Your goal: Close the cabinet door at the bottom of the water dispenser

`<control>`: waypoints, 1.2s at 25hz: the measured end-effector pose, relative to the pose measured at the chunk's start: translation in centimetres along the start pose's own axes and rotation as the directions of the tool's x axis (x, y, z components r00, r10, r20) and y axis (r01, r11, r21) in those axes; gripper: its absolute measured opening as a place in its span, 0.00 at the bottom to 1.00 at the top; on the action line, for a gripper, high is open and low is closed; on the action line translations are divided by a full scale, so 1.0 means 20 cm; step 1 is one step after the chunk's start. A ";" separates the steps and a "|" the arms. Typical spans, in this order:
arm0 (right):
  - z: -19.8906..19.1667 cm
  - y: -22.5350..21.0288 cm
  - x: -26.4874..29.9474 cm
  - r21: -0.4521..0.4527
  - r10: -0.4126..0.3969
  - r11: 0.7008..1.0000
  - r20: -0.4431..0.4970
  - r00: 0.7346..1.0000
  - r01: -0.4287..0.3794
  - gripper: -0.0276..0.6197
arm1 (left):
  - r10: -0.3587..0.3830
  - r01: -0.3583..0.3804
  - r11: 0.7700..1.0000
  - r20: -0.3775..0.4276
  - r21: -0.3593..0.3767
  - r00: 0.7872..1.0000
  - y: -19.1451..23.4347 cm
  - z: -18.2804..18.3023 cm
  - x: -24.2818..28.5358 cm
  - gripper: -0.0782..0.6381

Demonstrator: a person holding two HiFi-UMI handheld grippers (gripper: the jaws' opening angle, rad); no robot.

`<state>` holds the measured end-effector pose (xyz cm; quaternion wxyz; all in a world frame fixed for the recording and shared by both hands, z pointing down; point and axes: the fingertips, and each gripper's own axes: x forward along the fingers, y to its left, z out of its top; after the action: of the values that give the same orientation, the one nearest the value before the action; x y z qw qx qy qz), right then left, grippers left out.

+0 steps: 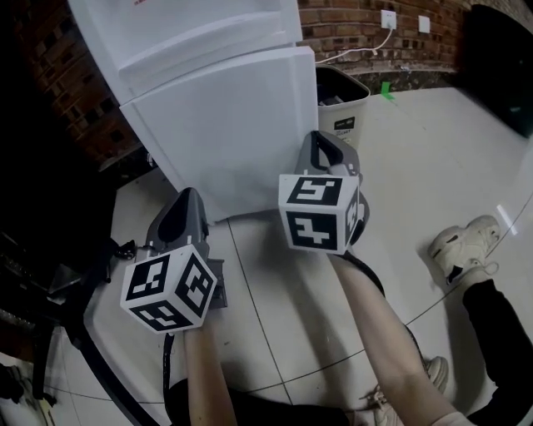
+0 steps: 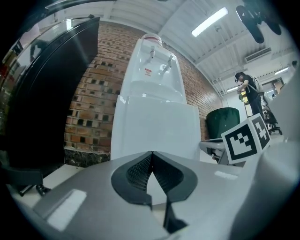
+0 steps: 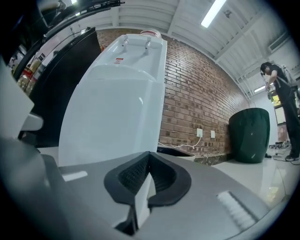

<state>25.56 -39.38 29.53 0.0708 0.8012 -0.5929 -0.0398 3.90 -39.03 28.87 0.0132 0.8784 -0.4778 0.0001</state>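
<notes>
The white water dispenser (image 1: 208,91) stands against the brick wall, and its lower cabinet door (image 1: 241,141) faces me. The door lies close to the body; I cannot tell whether a gap is left. My right gripper (image 1: 320,138) is shut with nothing between its jaws, its tips by the door's right edge. In the right gripper view the gripper (image 3: 149,153) points at the door (image 3: 108,122). My left gripper (image 1: 189,195) is also shut and holds nothing, lower and to the left near the dispenser's foot. In the left gripper view the gripper (image 2: 151,153) faces the door (image 2: 159,131) head on.
A white waste bin (image 1: 343,106) with a black liner stands just right of the dispenser. A wall socket (image 1: 388,18) with a cable is behind it. Dark furniture and a chair base (image 1: 50,291) crowd the left. A person's shoe (image 1: 462,245) is at the right on the tiled floor.
</notes>
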 end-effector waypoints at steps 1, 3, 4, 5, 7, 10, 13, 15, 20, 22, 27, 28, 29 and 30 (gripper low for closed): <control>-0.01 0.01 0.01 -0.007 0.003 1.000 -0.001 1.000 -0.003 0.05 | 0.003 -0.003 1.000 -0.003 0.002 1.000 0.01 -0.01 0.01 0.14; -0.02 0.01 0.04 -0.015 0.009 1.000 -0.005 1.000 -0.009 0.04 | 0.006 -0.006 1.000 -0.009 0.004 1.000 0.02 -0.02 0.02 0.14; -0.03 0.02 0.05 -0.019 0.010 1.000 -0.007 1.000 -0.010 0.04 | 0.008 -0.008 1.000 -0.012 0.004 1.000 0.02 -0.03 0.02 0.14; -0.03 0.02 0.06 -0.024 0.009 1.000 -0.009 1.000 -0.009 0.05 | 0.009 -0.009 1.000 -0.013 0.004 1.000 0.02 -0.04 0.03 0.14; -0.04 0.02 0.08 -0.030 0.008 1.000 -0.008 1.000 -0.008 0.05 | 0.010 -0.010 1.000 -0.015 0.005 1.000 0.02 -0.04 0.03 0.14; -0.05 0.02 0.10 -0.037 0.004 0.999 -0.004 1.000 -0.004 0.04 | 0.011 -0.011 1.000 -0.014 0.007 1.000 0.03 -0.05 0.04 0.14; -0.06 0.03 0.13 -0.038 0.009 0.999 -0.007 1.000 -0.010 0.05 | 0.014 -0.014 1.000 -0.013 0.007 1.000 0.05 -0.06 0.06 0.14; -0.08 0.04 0.15 -0.036 0.019 0.999 -0.012 1.000 -0.019 0.05 | 0.015 -0.015 1.000 -0.018 0.010 1.000 0.05 -0.07 0.06 0.14; -0.12 0.07 0.18 -0.054 0.024 0.998 -0.019 1.000 -0.025 0.05 | 0.018 -0.018 1.000 -0.033 0.007 0.999 0.06 -0.11 0.08 0.14; -0.12 0.07 0.19 -0.050 0.028 0.998 -0.024 0.999 -0.029 0.05 | 0.018 -0.018 1.000 -0.037 0.005 0.999 0.06 -0.12 0.08 0.14; -0.14 0.08 0.22 -0.045 0.038 0.998 -0.039 0.999 -0.040 0.04 | 0.018 -0.017 1.000 -0.040 0.008 0.999 0.07 -0.11 0.08 0.14; -0.15 0.08 0.22 -0.046 0.041 0.998 -0.043 0.998 -0.043 0.05 | 0.020 -0.019 1.000 -0.041 0.009 0.999 0.07 -0.11 0.08 0.14; -0.16 0.09 0.22 -0.047 0.045 0.998 -0.046 0.998 -0.047 0.05 | 0.023 -0.022 1.000 -0.042 0.010 0.999 0.08 -0.11 0.08 0.14; -0.18 0.10 0.23 -0.049 0.048 0.997 -0.049 0.998 -0.051 0.04 | 0.026 -0.025 1.000 -0.043 0.012 0.999 0.08 -0.12 0.08 0.14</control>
<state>25.50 -44.07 33.42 0.1061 0.7849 -0.6096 -0.0337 3.44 -41.31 31.25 0.0187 0.8720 -0.4886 0.0219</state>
